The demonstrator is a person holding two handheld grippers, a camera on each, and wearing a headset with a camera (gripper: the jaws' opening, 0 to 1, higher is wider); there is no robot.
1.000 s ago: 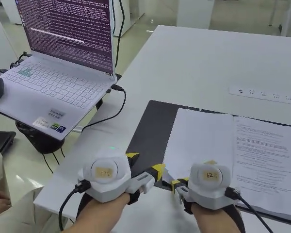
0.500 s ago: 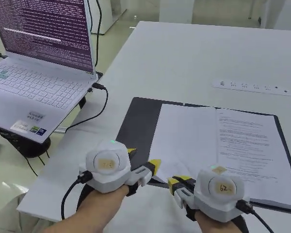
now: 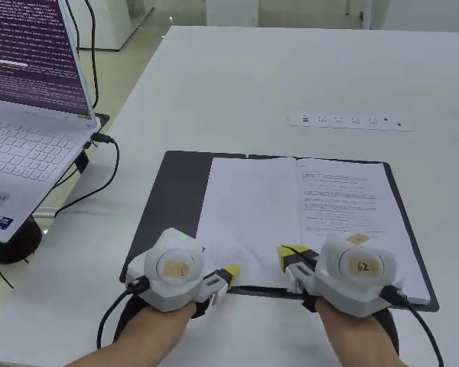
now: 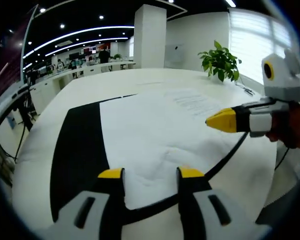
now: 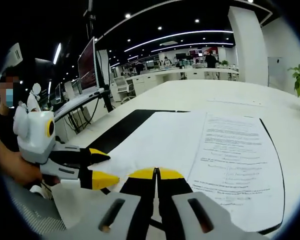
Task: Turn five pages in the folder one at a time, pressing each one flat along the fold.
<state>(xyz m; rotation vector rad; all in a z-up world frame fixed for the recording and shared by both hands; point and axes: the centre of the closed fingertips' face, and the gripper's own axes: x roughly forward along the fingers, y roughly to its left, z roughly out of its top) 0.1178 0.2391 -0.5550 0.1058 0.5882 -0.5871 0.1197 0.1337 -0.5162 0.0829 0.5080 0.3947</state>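
Note:
The folder lies open on the white table, with its black cover [image 3: 172,206] showing at the left. A blank page [image 3: 249,206] lies left of the fold and a printed page [image 3: 344,199] right of it. My left gripper [image 3: 228,275] is open at the blank page's near edge, its yellow tips [image 4: 150,173] just above the paper [image 4: 155,135]. My right gripper [image 3: 291,256] is shut on nothing [image 5: 157,173], low over the near edge close to the fold. The printed page [image 5: 240,150] lies flat to its right. The blank page is slightly rumpled near the left gripper.
An open laptop [image 3: 23,115] stands off the table's left side, with a black cable [image 3: 99,176] running from it. A white power strip [image 3: 346,121] lies beyond the folder. A potted plant [image 4: 220,60] stands at the far end. The table behind the folder is bare.
The head camera has swung right, so the folder now sits centred. My right gripper has moved right along the folder's near edge toward the fold; the left gripper followed a little.

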